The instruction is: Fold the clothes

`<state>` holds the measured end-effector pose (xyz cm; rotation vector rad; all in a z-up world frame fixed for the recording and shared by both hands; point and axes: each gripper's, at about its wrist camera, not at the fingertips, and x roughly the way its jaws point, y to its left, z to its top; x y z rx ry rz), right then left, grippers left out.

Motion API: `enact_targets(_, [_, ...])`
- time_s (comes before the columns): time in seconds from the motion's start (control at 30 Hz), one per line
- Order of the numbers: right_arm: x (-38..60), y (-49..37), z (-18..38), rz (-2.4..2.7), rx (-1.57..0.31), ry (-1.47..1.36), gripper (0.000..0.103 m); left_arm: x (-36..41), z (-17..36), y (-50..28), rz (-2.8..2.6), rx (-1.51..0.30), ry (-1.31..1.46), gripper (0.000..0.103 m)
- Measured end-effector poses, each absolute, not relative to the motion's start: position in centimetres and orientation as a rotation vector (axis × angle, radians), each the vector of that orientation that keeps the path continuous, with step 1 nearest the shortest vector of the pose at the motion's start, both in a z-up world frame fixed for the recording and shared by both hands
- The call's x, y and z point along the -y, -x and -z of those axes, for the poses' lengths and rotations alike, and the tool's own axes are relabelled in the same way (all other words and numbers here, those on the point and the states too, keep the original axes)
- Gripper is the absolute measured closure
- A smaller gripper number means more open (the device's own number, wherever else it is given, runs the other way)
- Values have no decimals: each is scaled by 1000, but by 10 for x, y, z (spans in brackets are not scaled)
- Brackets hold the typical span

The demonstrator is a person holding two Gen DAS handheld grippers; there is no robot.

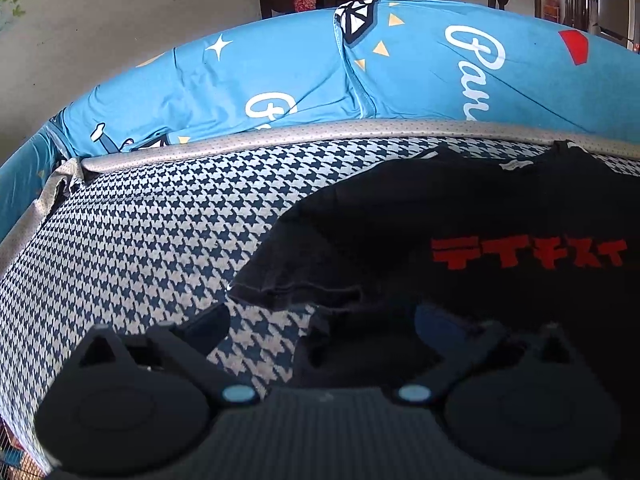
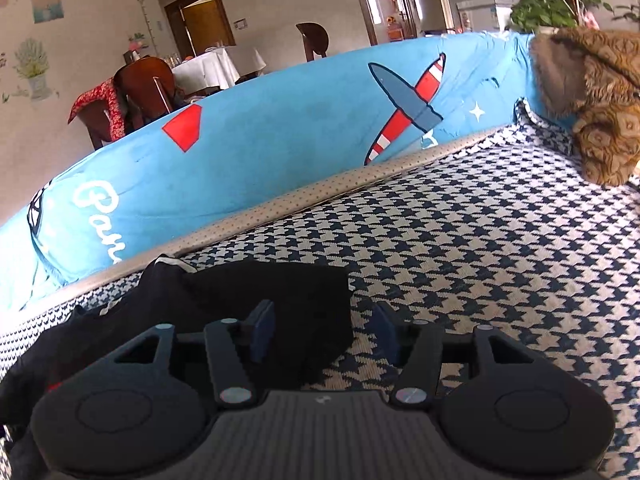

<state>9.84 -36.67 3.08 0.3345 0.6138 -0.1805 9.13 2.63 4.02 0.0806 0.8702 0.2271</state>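
Surface: houndstooth cover (image 2: 500, 240), blue backrest (image 2: 260, 152) behind.
Shirt: black T-shirt (image 1: 460, 220) lies spread on the cover.
Right gripper (image 2: 324, 334): jaws apart astride the sleeve edge (image 2: 312, 300); probably close squarely on it.
Left gripper (image 1: 320, 332): jaws apart at the other sleeve hem (image 1: 296, 292); bite deep enough.

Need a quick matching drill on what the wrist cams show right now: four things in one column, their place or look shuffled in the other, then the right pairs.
Things:
1. black T-shirt
2. blue cushion
3. brown furry blanket
4. right gripper

Descriptions:
A. printed with a red-and-white striped plane
B. bunched at the far right end of the houndstooth cover
C. red lettering on its front
D. jaws apart over the shirt's edge, pads not pressing the cloth

Pairs: 1-C, 2-A, 3-B, 4-D
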Motion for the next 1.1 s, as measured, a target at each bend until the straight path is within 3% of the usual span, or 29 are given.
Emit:
enact_targets(0.13, [369, -111, -23, 173, -610, -405, 42, -30, -38, -95, -232, -886, -68, 0])
enact_targets(0.3, [371, -125, -11, 186, -620, -484, 43, -33, -37, -98, -234, -896, -67, 0])
enact_targets(0.37, [369, -130, -8, 186, -620, -484, 52, -33, -35, -99, -234, -903, -69, 0])
enact_targets(0.43, [367, -134, -7, 166, -627, -494, 95, -34, -34, -100, -233, -911, -68, 0])
enact_targets(0.7, [341, -116, -51, 237, -447, -246, 96, -23, -33, -103, -207, -917, -81, 0])
enact_targets(0.83, [336, -122, -42, 296, -556, -119, 95, -13, -30, -105, -196, -923, -118, 0])
enact_targets(0.93, [354, -123, -29, 280, -687, -220, 94, -10, -28, -105, -191, -931, -129, 0])
enact_targets(1.03, [379, -112, -29, 262, -694, -377, 80, -10, -27, -104, -192, -935, -131, 0])
enact_targets(1.1, [396, -102, -34, 257, -658, -465, 77, -9, -26, -105, -192, -936, -128, 0])
